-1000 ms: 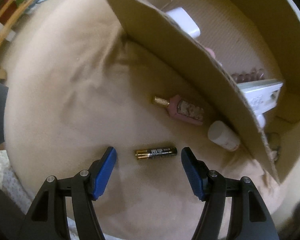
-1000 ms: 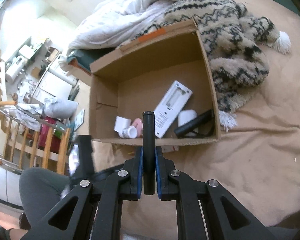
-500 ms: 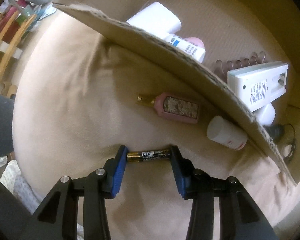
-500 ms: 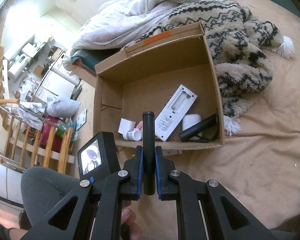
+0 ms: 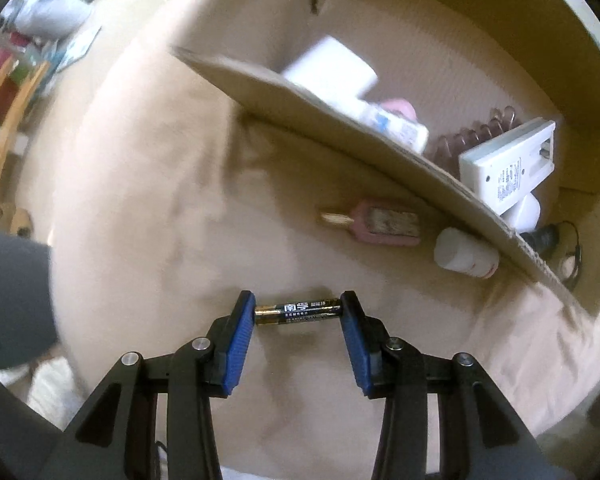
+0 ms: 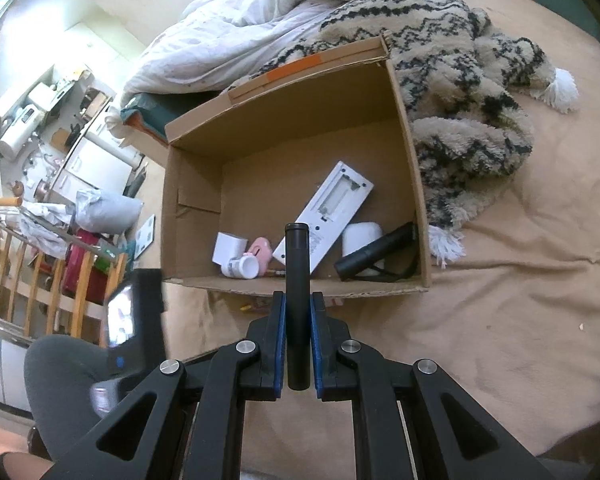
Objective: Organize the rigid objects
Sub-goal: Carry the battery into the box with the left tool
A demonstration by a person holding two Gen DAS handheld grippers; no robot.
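battery (image 5: 298,312): black-gold, printed label, clamped endwise by left tongs (image 5: 298,312) | black tube (image 6: 297,304): pinched by right tongs (image 6: 298,344)

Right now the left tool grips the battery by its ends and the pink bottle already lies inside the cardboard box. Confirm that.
Not quite. The left tool does grip the battery by its ends, but the pink bottle lies on the tan cover outside the cardboard box, against its near wall. The left wrist view shows it.
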